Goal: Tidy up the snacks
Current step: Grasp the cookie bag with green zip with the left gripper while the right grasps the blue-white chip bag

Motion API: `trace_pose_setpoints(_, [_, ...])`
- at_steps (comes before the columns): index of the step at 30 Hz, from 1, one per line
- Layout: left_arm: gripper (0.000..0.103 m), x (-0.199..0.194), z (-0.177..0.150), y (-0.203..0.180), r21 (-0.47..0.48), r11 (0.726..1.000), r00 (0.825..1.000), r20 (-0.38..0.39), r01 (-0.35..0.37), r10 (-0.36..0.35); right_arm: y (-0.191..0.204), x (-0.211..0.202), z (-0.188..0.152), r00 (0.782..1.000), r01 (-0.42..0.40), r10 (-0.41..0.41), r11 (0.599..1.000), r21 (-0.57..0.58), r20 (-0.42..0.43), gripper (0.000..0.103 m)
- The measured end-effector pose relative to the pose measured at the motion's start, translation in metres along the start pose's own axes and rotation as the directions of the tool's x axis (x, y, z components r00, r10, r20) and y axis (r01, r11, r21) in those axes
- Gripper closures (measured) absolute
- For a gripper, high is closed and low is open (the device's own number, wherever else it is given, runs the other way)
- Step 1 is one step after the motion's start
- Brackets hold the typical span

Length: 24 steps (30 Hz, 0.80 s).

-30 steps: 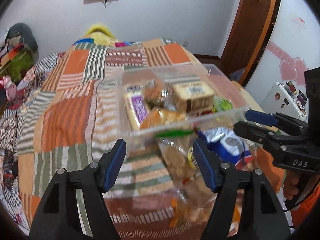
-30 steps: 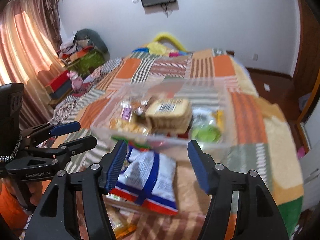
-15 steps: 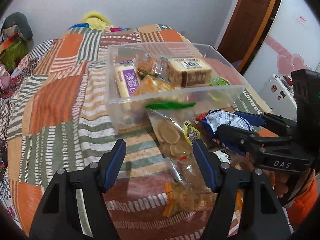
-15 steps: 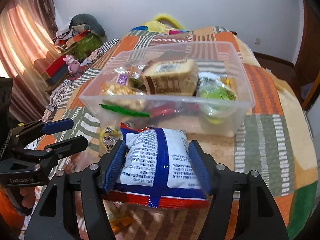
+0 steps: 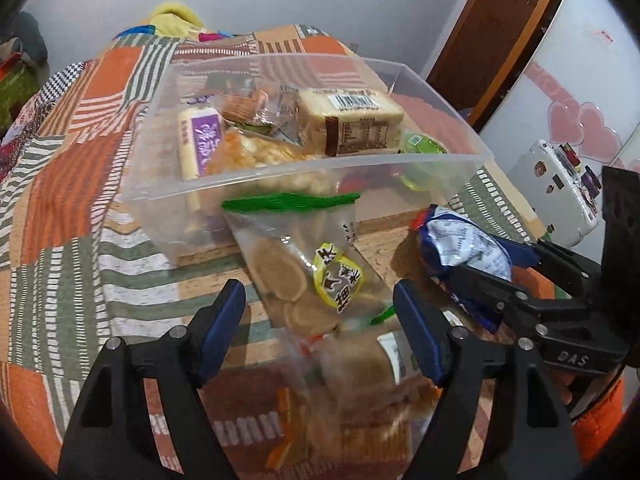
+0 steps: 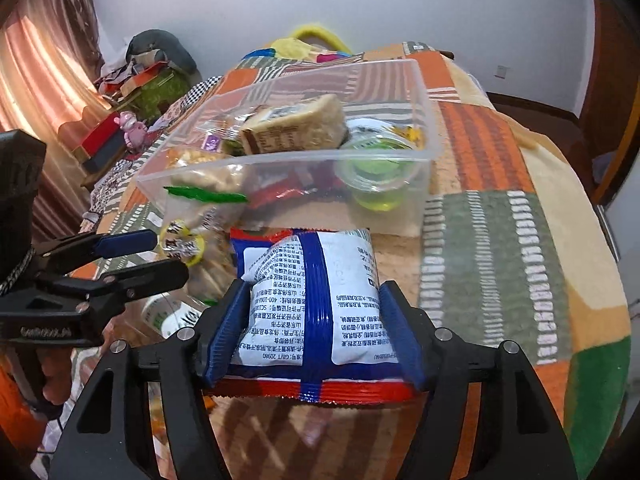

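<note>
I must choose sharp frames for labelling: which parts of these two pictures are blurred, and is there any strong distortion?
Left wrist view: the snack packets at the bottom are smeared by blur; the cookie bag and clear bin are sharper. Right wrist view: the blue-white packet is sharp, its print readable. Both views bend straight lines near the dark round edges.

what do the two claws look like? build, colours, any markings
Both are matching black plastic frames with two angular fingers, silver screws at the joints and blue pads on the inner faces. The left claw carries raised lettering, too blurred to read, on its body in the right wrist view. The right claw shows "DAS" in the left wrist view. An orange sleeve shows behind it. No cables are clearly visible.
</note>
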<state>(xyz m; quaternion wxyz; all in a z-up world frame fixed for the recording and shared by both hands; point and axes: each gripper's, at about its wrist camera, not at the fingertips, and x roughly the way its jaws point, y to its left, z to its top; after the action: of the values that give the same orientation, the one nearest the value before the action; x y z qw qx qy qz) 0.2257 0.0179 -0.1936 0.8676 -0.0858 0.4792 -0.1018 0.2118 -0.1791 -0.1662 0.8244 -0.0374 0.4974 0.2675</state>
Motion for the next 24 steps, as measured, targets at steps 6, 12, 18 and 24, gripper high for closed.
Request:
trace_pose_setpoints(6, [0.026,0.023,0.007,-0.005,0.001,0.999,0.999,-0.025,-0.039,0.039,-0.005,-0.003,-0.004,1.000,-0.014,0.013,1.000,0.017,0.016,0.043])
trace_pose_setpoints(12, [0.028,0.033,0.006,-0.005,-0.015,1.000,1.000,-0.020,-0.025,0.025,-0.004,-0.004,-0.008,0.999,-0.005,0.004,1.000,0.017,0.036,0.046])
trace_pose_setpoints(18, [0.050,0.024,-0.002,-0.007,-0.006,1.000,1.000,0.006,-0.005,0.005,-0.003,-0.007,-0.010,0.999,-0.006,0.006,1.000,0.013,0.045,0.051])
trace_pose_setpoints(24, [0.065,0.003,-0.005,0.003,-0.028,1.000,0.999,0.038,0.010,-0.008,-0.001,-0.013,-0.011,0.998,0.001,-0.002,1.000,0.014,0.055,0.053])
